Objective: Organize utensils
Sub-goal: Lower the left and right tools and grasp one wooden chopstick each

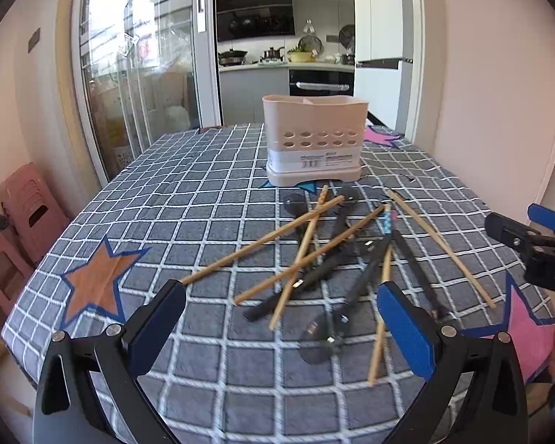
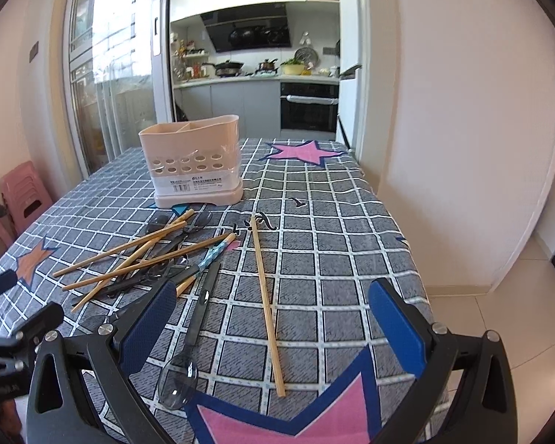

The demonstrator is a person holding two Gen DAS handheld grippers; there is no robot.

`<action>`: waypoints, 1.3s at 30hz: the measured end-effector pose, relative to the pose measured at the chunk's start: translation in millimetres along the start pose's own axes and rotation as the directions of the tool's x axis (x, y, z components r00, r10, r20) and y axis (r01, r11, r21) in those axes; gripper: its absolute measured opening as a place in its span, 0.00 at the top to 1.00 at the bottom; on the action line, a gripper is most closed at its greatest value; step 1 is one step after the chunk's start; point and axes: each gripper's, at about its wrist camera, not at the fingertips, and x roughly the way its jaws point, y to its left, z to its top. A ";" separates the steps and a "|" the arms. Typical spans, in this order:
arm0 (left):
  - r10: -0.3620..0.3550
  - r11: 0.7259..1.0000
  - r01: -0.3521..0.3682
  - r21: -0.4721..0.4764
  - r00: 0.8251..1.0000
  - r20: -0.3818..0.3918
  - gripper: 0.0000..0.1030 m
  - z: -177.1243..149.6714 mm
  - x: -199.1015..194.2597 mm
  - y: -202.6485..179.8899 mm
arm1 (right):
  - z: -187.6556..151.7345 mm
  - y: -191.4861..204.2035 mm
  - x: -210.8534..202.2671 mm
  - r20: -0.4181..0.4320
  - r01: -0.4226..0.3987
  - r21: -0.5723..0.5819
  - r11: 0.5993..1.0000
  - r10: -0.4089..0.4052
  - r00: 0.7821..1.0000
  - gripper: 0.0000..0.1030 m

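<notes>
A beige utensil holder (image 1: 314, 140) (image 2: 192, 162) stands upright at the far side of the table. In front of it lies a crossed pile of wooden chopsticks (image 1: 296, 244) (image 2: 129, 255) and black spoons (image 1: 314, 277). One chopstick (image 2: 266, 303) lies alone to the right, next to a spoon with a clear bowl (image 2: 192, 340). My left gripper (image 1: 281, 329) is open and empty, hovering over the near end of the pile. My right gripper (image 2: 273, 329) is open and empty above the lone chopstick and spoon; it also shows in the left wrist view (image 1: 529, 236).
The table carries a grey checked cloth (image 1: 188, 199) with orange, pink and blue stars. Pink stools (image 1: 22, 222) stand at the left. A white wall (image 2: 462, 148) runs close along the table's right side. A kitchen lies behind.
</notes>
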 end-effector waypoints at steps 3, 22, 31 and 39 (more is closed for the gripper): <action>0.017 0.999 -0.015 0.044 0.999 -0.046 0.00 17.9 19.0 11.1 | 13.1 -1.0 18.7 -0.068 -0.036 -0.043 0.998 0.033 0.997 0.00; -0.107 0.925 0.238 0.296 0.911 -0.399 0.00 71.1 144.3 18.7 | 50.6 -8.4 162.8 -0.626 -0.177 -0.017 0.984 0.128 0.769 0.26; -0.142 0.872 0.343 0.349 0.860 -0.491 0.10 80.3 174.1 -5.1 | 58.9 13.0 197.9 -0.725 -0.172 -0.105 0.979 0.043 0.687 0.39; -0.227 0.822 0.464 0.329 0.798 -0.558 0.64 88.7 181.6 -27.8 | 64.2 29.2 202.3 -0.753 -0.210 -0.128 0.969 0.043 0.657 0.69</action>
